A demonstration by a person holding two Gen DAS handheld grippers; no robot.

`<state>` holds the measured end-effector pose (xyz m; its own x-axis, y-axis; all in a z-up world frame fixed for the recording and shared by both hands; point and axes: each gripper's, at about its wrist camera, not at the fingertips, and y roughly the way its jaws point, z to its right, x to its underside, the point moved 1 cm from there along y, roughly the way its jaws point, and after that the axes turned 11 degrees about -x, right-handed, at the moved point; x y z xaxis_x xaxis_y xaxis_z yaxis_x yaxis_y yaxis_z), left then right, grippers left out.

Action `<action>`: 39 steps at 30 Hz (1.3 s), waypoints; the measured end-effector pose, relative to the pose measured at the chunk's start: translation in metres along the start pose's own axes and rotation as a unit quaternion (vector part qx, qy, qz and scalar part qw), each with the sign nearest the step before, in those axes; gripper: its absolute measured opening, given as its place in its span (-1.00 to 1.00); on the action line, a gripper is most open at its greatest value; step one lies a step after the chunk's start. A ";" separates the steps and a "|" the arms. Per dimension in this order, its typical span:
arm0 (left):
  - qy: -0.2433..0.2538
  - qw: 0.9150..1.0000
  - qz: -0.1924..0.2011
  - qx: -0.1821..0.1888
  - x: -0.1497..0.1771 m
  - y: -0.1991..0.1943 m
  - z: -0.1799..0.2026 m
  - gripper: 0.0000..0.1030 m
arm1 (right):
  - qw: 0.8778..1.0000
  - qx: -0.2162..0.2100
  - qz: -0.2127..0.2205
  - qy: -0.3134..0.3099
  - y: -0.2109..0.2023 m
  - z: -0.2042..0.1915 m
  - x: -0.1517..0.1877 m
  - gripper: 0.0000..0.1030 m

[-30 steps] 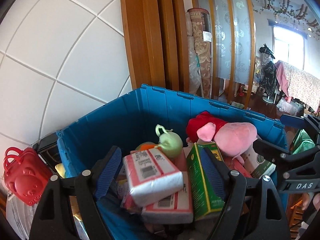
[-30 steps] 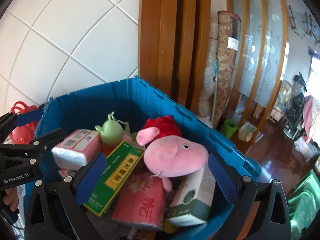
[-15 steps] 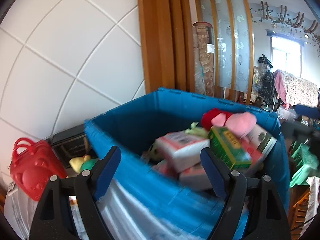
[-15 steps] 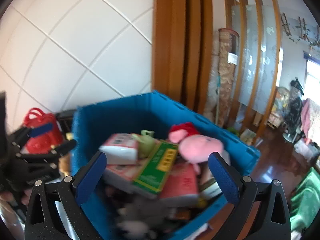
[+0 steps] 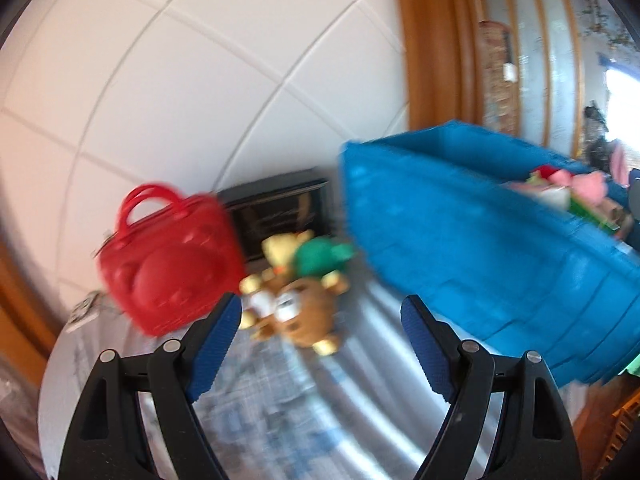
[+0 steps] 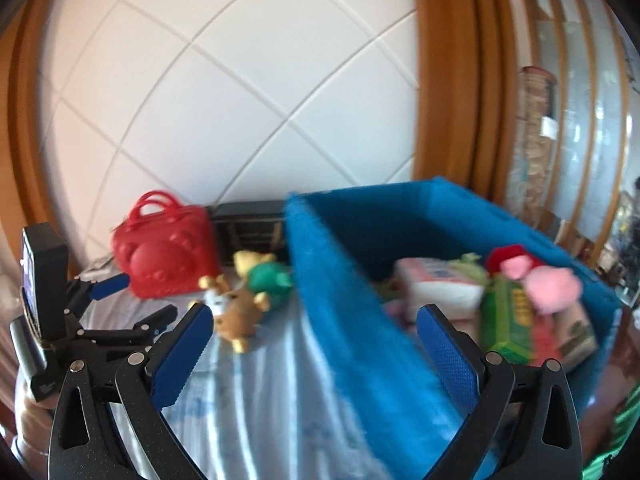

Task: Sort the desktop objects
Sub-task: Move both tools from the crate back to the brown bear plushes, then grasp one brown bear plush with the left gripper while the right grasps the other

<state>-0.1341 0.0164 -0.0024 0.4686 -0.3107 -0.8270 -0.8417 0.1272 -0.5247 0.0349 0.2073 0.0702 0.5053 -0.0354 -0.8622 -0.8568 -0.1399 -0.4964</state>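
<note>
A blue crate (image 5: 472,240) (image 6: 352,320) stands on the right of the table, holding a pink pig plush (image 6: 548,284), a green box (image 6: 506,320) and a white tissue pack (image 6: 436,284). A brown bear plush (image 5: 304,312) (image 6: 236,312), a green plush (image 5: 320,256) (image 6: 268,280) and a yellow plush (image 5: 280,244) lie on the table left of the crate. My left gripper (image 5: 320,348) is open and empty, just short of the bear; it also shows in the right wrist view (image 6: 132,296). My right gripper (image 6: 316,352) is open and empty, in front of the crate's near wall.
A red bear-shaped handbag (image 5: 168,260) (image 6: 164,256) stands at the left by the tiled wall. A black box (image 5: 280,208) sits behind the plush toys. The table has a pale, shiny cloth (image 6: 248,400). Wooden door frames rise behind the crate.
Both grippers have pulled back and swung left, away from above the crate. The plush toys and red handbag on the table have come into view. Both views are motion-blurred.
</note>
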 end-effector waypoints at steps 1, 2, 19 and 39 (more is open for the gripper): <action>-0.001 1.000 -0.005 -0.004 0.006 0.007 -0.011 0.59 | 1.000 -0.004 -0.008 0.002 0.013 -0.012 0.003 1.00; -0.003 1.000 -0.011 -0.009 0.012 0.013 -0.023 0.59 | 1.000 -0.009 -0.013 0.003 0.022 -0.019 0.006 1.00; 0.045 0.995 -0.083 0.042 0.073 0.206 -0.085 0.59 | 0.988 0.010 -0.100 0.115 0.253 -0.062 0.086 1.00; 0.119 0.972 -0.128 0.158 0.107 0.350 -0.057 0.59 | 0.965 0.046 -0.181 0.185 0.422 -0.074 0.125 1.00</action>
<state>-0.3934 -0.0259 -0.2632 0.5440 -0.5750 -0.6111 -0.5642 0.2884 -0.7737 -0.2558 0.0708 -0.2393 0.7612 -0.3544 -0.5431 -0.6135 -0.1222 -0.7802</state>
